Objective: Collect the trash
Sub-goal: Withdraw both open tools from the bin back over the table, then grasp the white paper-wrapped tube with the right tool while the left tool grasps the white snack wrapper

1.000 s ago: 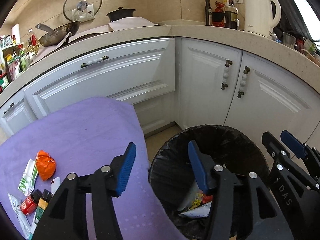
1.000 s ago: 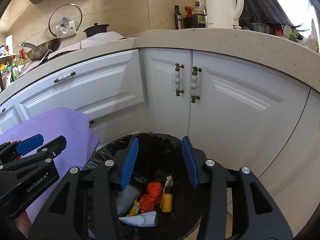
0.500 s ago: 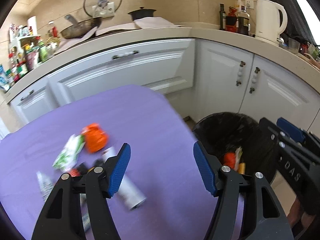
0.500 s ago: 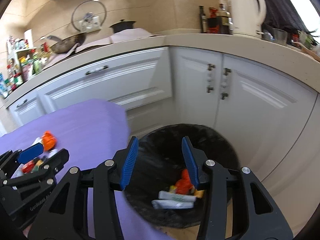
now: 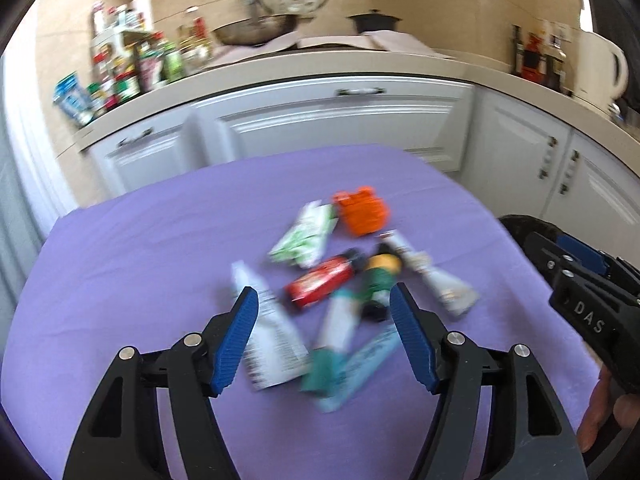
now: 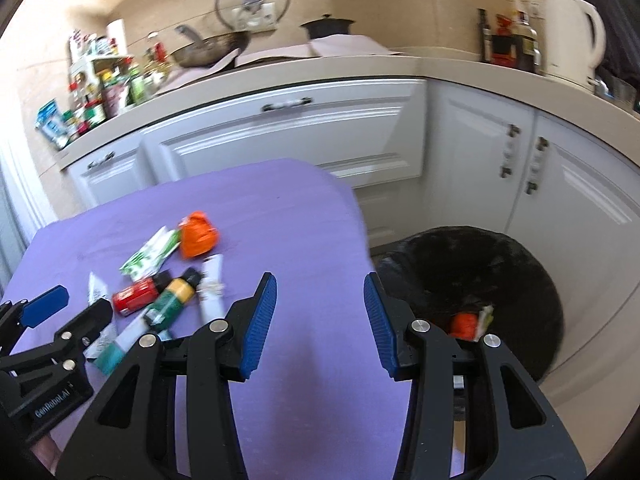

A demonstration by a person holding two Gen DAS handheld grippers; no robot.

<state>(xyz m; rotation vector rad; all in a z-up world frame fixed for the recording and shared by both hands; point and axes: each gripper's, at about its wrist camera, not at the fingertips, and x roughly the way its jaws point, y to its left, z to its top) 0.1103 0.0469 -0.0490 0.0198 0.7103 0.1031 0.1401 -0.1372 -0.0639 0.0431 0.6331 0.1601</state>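
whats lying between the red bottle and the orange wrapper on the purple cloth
The green-and-white packet lies between the red bottle and the crumpled orange wrapper, beside the wrapper's left edge. The right wrist view shows it most clearly; the left wrist view is blurred.

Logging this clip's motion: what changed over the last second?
Both grippers swung left from over the bin to the purple table. The left gripper now faces the trash pile; the right gripper is over bare cloth. Both stayed open and empty.
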